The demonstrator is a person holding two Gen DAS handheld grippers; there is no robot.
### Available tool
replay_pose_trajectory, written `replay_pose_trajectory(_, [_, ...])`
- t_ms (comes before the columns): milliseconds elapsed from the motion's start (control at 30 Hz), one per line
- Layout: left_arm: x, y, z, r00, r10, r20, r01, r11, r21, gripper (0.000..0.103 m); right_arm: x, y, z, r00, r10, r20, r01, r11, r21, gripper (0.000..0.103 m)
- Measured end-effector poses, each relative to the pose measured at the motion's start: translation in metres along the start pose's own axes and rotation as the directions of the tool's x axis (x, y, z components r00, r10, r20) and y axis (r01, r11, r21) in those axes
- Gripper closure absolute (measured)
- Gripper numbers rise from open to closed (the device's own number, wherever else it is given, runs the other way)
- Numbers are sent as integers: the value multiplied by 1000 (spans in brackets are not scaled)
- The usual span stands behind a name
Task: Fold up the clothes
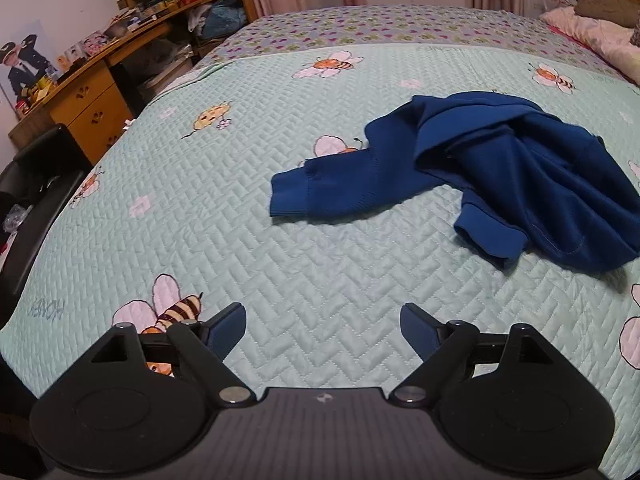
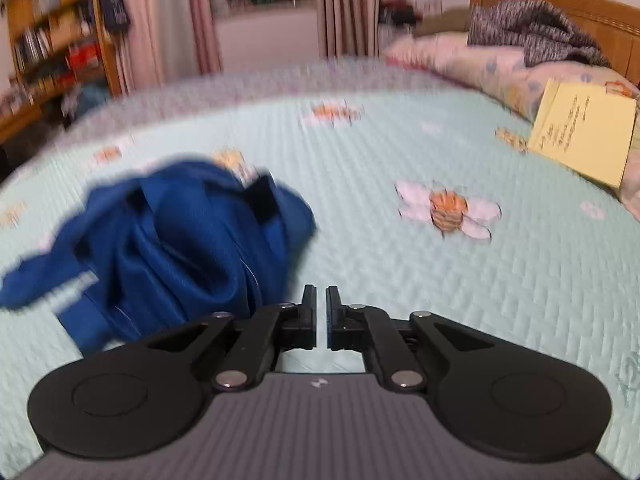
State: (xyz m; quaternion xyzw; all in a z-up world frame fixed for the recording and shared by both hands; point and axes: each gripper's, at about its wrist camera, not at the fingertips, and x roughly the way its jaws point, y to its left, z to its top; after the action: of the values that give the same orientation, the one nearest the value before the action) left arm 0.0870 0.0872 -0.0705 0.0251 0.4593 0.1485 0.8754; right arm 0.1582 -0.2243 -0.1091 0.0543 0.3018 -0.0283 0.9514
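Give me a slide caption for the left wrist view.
Open left tool hovers above the bee-print quilt, facing a crumpled blue sweatshirt awaiting folding.

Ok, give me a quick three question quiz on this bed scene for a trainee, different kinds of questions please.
1. True or false: the blue garment lies neatly folded on the quilt.
2. Which gripper has its fingers wide apart? A) left gripper B) right gripper
3. Fill in: no cloth is between the right gripper's ____.

Key: 1 false, it is crumpled. 2 A. 3 fingers, nearly together.
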Motion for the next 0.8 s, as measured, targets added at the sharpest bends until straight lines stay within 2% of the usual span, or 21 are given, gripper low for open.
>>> replay_pose_trajectory(33, [1,-2,1,1000,2,-1,-2,1000,5,17,-8,11,2,999,12,48,-11,1000,-18,82])
replay_pose_trajectory(67, [3,-3,2,1000,3,-3,-3,1000,9,17,-12,29,3,994,76,72,-71,995,-77,73])
replay_pose_trajectory(100, [4,-5,3,1000,5,-3,-5,1000,14,17,-15,48,5,986,141,90,-127,982,-137,46])
replay_pose_trajectory(133, [5,-6,4,1000,10,-1,-10,1000,17,17,-10,68,7,980,187,66,-170,965,-202,23])
replay_pose_trajectory(233, [7,-6,6,1000,11,-2,-11,1000,19,17,17,113,4,957,289,-9,-276,908,-315,22])
replay_pose_trajectory(300, [9,-5,8,1000,9,-7,-9,1000,16,17,40,139,-1,953,300,-41,-290,867,-406,22])
replay_pose_trajectory(367, [10,-4,10,1000,11,-8,-11,1000,12,17,63,153,-5,959,274,-76,-278,845,-457,26])
replay_pose_trajectory(433, [10,-3,12,1000,8,-9,-8,1000,8,17,84,160,-11,962,248,-116,-273,836,-475,40])
replay_pose_trajectory(467, [10,-2,12,1000,7,-9,-7,1000,7,17,94,164,-14,962,235,-136,-272,832,-484,56])
replay_pose_trajectory(500, [10,-2,13,1000,5,-9,-5,1000,6,16,104,167,-17,962,223,-155,-271,828,-491,77])
replay_pose_trajectory(567, [10,-2,14,1000,3,-8,-3,1000,5,16,111,157,-15,954,247,-172,-298,854,-426,90])
replay_pose_trajectory(600, [10,-2,14,1000,2,-8,-2,1000,3,16,109,148,-11,942,285,-176,-331,875,-354,95])
replay_pose_trajectory(633, [11,-2,15,1000,1,-9,-1,1000,3,16,107,139,-7,929,324,-177,-363,889,-280,95])
replay_pose_trajectory(700, [12,-3,15,1000,-3,-14,3,1000,2,16,97,120,-4,897,411,-165,-433,892,-130,96])
replay_pose_trajectory(800, [12,-4,15,1000,-5,-15,5,1000,5,16,83,91,1,827,542,-148,-538,840,67,96])
